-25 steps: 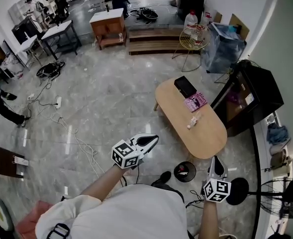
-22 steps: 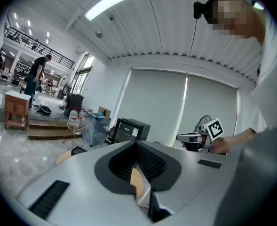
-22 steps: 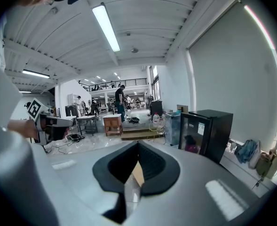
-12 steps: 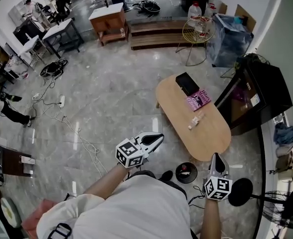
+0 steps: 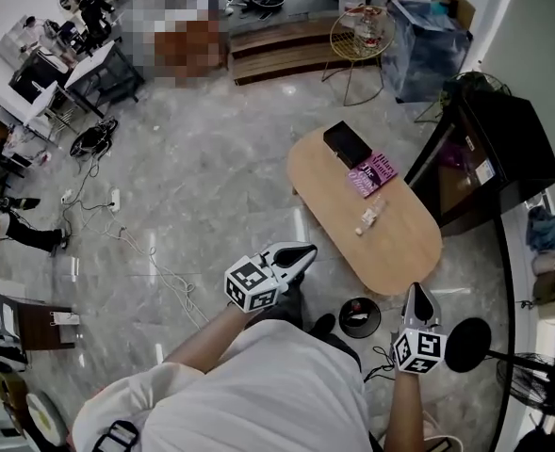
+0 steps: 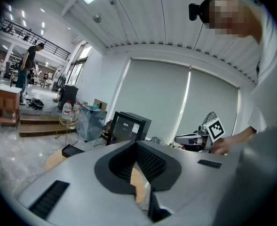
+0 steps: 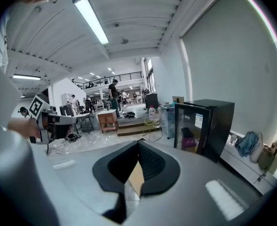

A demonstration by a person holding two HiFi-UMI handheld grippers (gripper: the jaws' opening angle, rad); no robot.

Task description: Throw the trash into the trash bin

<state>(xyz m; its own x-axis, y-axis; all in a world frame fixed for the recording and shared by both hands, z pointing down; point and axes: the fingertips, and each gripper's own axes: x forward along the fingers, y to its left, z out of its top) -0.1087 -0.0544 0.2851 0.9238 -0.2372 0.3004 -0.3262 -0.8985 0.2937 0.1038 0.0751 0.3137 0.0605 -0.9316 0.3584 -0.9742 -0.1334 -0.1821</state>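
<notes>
Right gripper (image 7: 138,142): jaws together at tips, nothing between. Black glass-door fridge (image 7: 203,126) right of jaws. Left gripper (image 7: 51,120) with marker cube at far left. Wooden cabinet (image 7: 107,120) beyond. Ceiling tube light (image 7: 92,19) overhead.

Ahead of the jaws of the right gripper (image 5: 416,295) lies an oval wooden table (image 5: 407,252) bearing a black box (image 5: 347,144) and a pink book (image 5: 372,173) at its far end, with a black mini fridge (image 5: 489,153) to their right and a gold wire stand (image 5: 360,28) far beyond.
</notes>
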